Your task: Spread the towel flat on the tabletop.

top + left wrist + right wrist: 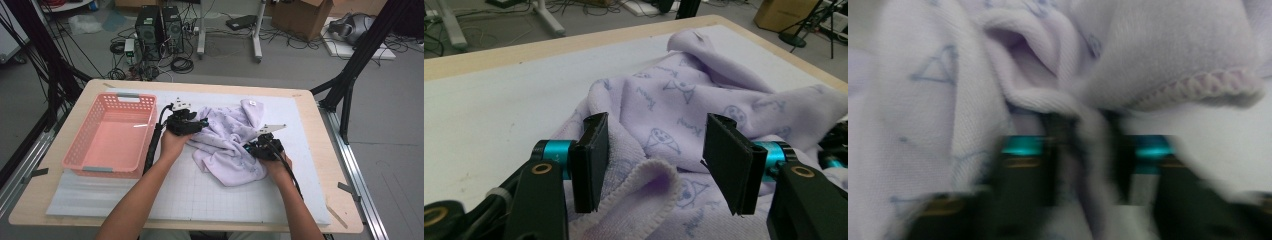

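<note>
A crumpled lilac towel (227, 145) with blue printed figures lies on the white mat in the middle of the table. My left gripper (192, 125) is at the towel's left edge. In the left gripper view its jaws stand open (654, 167), with a hemmed fold of the towel (654, 185) lying loose between the pads. My right gripper (255, 149) is at the towel's right side. The blurred right gripper view shows its jaws (1088, 160) shut on a fold of the towel (1088, 145).
An empty pink plastic basket (80, 150) stands on the left part of the table beside my left hand. The white gridded mat (200, 195) covers most of the wooden tabletop. Computers, cables and boxes lie on the floor beyond the far edge.
</note>
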Motion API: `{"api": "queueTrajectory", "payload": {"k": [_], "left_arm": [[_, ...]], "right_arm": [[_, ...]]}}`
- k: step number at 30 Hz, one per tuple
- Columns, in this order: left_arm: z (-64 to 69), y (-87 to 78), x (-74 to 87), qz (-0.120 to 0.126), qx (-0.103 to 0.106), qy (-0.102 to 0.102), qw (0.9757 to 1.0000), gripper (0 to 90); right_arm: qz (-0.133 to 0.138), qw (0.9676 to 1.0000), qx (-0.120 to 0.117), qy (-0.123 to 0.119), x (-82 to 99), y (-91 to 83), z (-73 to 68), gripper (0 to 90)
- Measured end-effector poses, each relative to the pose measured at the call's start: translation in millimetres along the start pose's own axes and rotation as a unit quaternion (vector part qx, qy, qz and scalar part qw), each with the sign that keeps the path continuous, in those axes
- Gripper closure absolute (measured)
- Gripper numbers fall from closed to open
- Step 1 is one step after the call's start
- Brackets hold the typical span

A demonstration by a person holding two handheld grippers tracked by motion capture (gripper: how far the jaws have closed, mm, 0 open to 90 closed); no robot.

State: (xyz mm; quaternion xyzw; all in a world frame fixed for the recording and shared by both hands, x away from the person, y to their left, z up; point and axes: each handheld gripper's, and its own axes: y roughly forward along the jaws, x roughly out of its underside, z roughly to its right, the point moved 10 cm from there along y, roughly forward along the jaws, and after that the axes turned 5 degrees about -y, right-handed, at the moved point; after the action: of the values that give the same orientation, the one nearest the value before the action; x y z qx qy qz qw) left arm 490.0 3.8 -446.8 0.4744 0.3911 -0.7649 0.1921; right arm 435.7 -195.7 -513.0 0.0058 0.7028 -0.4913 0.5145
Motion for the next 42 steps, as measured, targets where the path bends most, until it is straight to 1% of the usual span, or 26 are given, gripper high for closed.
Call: {"api": "queueTrajectory", "payload": {"k": [1, 3, 4, 5, 6, 9, 10, 11, 13, 15, 16, 19, 21, 23, 24, 27, 29, 31, 34, 36, 37, 38, 39, 40, 41, 42], "left_arm": [[0.6, -0.8, 0.3, 0.000, 0.002, 0.003, 1.0000, 44.1], [2.5, -2.9, 3.1, 0.001, 0.006, 0.002, 1.0000, 44.4], [3.8, -4.2, 5.8, 0.000, 0.010, 0.003, 0.9999, 44.7], [4.5, -4.8, 7.7, -0.002, 0.011, 0.004, 0.9999, 45.1], [5.3, -5.6, 10.4, -0.005, 0.013, 0.007, 0.9999, 45.5], [9.7, -7.3, 18.8, -0.017, 0.026, 0.014, 0.9994, 49.9], [12.4, -7.9, 21.9, -0.020, 0.032, 0.017, 0.9992, 50.3], [13.8, -8.2, 23.5, -0.022, 0.033, 0.019, 0.9990, 51.9], [18.2, -9.3, 27.9, -0.027, 0.042, 0.023, 0.9985, 52.6], [21.7, -10.1, 32.9, -0.034, 0.050, 0.028, 0.9978, 53.6], [23.0, -11.0, 35.6, -0.038, 0.052, 0.031, 0.9975, 53.6], [25.6, -15.5, 43.5, -0.047, 0.058, 0.035, 0.9966, 53.9], [24.7, -20.2, 49.8, -0.054, 0.057, 0.036, 0.9963, 53.9], [23.9, -23.2, 59.4, -0.072, 0.061, 0.032, 0.9950, 53.8], [23.8, -23.8, 64.2, -0.085, 0.062, 0.037, 0.9938, 53.2], [29.0, -24.1, 70.1, -0.093, 0.072, 0.039, 0.9923, 52.9], [34.5, -19.8, 72.0, -0.096, 0.073, 0.050, 0.9914, 52.9], [40.4, -11.4, 75.2, -0.110, 0.071, 0.064, 0.9893, 53.0], [50.9, 2.3, 79.2, -0.114, 0.064, 0.076, 0.9884, 51.7], [57.3, 9.6, 80.9, -0.118, 0.052, 0.096, 0.9870, 45.7], [60.5, 12.1, 81.7, -0.119, 0.046, 0.106, 0.9861, 46.7], [61.7, 13.4, 82.1, -0.119, 0.036, 0.120, 0.9849, 48.2], [60.4, 13.3, 81.9, -0.117, 0.022, 0.140, 0.9830, 57.8], [56.9, 12.2, 80.7, -0.115, 0.012, 0.149, 0.9820, 72.9], [53.9, 10.4, 80.0, -0.120, 0.017, 0.131, 0.9839, 81.1], [50.7, 8.0, 79.4, -0.124, 0.019, 0.114, 0.9855, 82.7]], "right_arm": [[0.005, 1.0000, 0.007, -0.003, -2.4, 0.4, 4.0, 85.3], [0.014, 0.9993, 0.031, 0.018, -3.8, -1.7, 15.8, 85.8], [0.028, 0.9977, 0.048, 0.039, -4.9, -4.7, 25.4, 85.8], [0.041, 0.9945, 0.075, 0.061, -5.3, -9.6, 38.9, 85.9], [0.045, 0.9921, 0.092, 0.071, -4.8, -12.8, 46.9, 85.9], [0.050, 0.9785, 0.174, 0.099, -0.5, -25.8, 80.7, 85.8], [0.049, 0.9731, 0.197, 0.110, 1.6, -30.2, 90.8, 85.8], [0.048, 0.9659, 0.224, 0.120, 4.1, -35.8, 102.0, 85.7], [0.046, 0.9600, 0.239, 0.138, 7.9, -40.5, 111.8, 85.4], [0.046, 0.9607, 0.227, 0.153, 10.9, -40.7, 113.1, 81.3], [0.046, 0.9617, 0.221, 0.155, 11.3, -41.1, 111.2, 74.6], [0.061, 0.9650, 0.208, 0.147, 8.4, -50.6, 102.2, 65.8], [0.075, 0.9674, 0.197, 0.140, 7.3, -62.2, 94.9, 64.4], [0.083, 0.9698, 0.186, 0.135, 9.4, -75.9, 83.9, 64.4], [0.083, 0.9714, 0.178, 0.133, 10.9, -79.6, 79.3, 64.4], [0.080, 0.9771, 0.159, 0.117, 20.2, -90.8, 59.0, 64.4], [0.068, 0.9813, 0.151, 0.097, 31.6, -93.7, 44.9, 64.9], [0.065, 0.9826, 0.143, 0.099, 41.3, -94.0, 35.4, 64.9], [0.061, 0.9841, 0.133, 0.100, 51.7, -91.4, 26.2, 65.1], [0.058, 0.9850, 0.126, 0.103, 53.3, -89.7, 23.2, 64.6], [0.060, 0.9851, 0.124, 0.103, 52.2, -89.6, 22.7, 64.2], [0.063, 0.9850, 0.121, 0.105, 50.9, -89.4, 22.4, 63.6], [0.066, 0.9845, 0.120, 0.109, 49.8, -88.7, 22.5, 63.2], [0.067, 0.9847, 0.119, 0.108, 49.5, -87.5, 22.5, 62.8], [0.062, 0.9851, 0.119, 0.108, 50.3, -85.8, 21.8, 62.6], [0.057, 0.9855, 0.121, 0.105, 51.9, -84.4, 21.7, 62.2]]}}
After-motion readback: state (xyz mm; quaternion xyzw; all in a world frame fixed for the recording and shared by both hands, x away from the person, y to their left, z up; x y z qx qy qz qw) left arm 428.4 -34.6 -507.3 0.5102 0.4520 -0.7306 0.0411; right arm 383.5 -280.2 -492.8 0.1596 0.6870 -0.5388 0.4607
